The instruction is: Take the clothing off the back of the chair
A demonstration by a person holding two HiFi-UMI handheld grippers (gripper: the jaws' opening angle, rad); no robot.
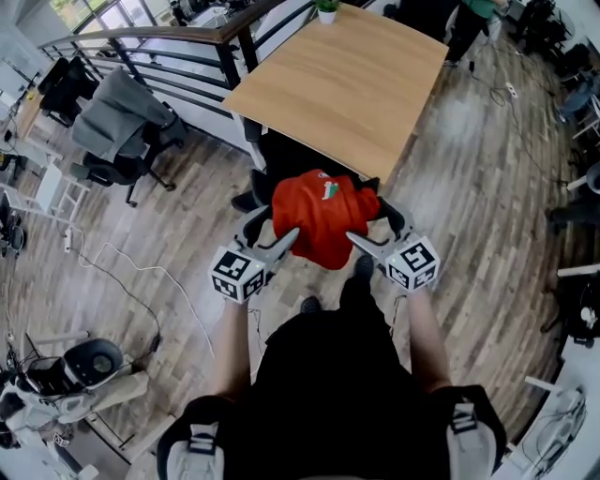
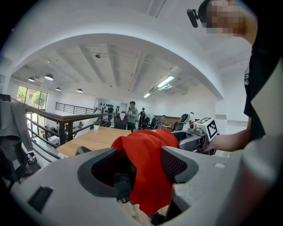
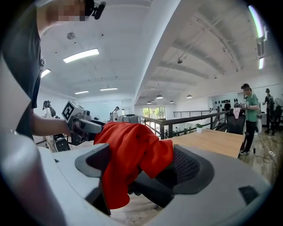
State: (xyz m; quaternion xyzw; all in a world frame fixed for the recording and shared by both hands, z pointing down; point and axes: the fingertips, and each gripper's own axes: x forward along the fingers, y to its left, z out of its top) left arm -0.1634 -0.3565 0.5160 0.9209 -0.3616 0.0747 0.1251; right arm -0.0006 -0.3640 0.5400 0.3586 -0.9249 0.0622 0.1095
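Note:
A red garment (image 1: 323, 217) lies draped over the back of a black chair (image 1: 292, 157) that is pushed in at the wooden table. My left gripper (image 1: 284, 240) sits at the garment's left side and my right gripper (image 1: 360, 241) at its right side. In the left gripper view the jaws of the left gripper (image 2: 141, 161) stand wide, and the red cloth (image 2: 148, 172) hangs loosely between them. The right gripper (image 3: 143, 165) is open too, with the red cloth (image 3: 126, 154) and the black chair back (image 3: 150, 187) between its jaws.
The wooden table (image 1: 347, 75) with a small potted plant (image 1: 326, 9) stands beyond the chair. A black railing (image 1: 178, 37) runs at the left, near another chair with a grey jacket (image 1: 117, 117). A cable (image 1: 141, 281) lies on the floor. A person (image 3: 248, 114) stands far off.

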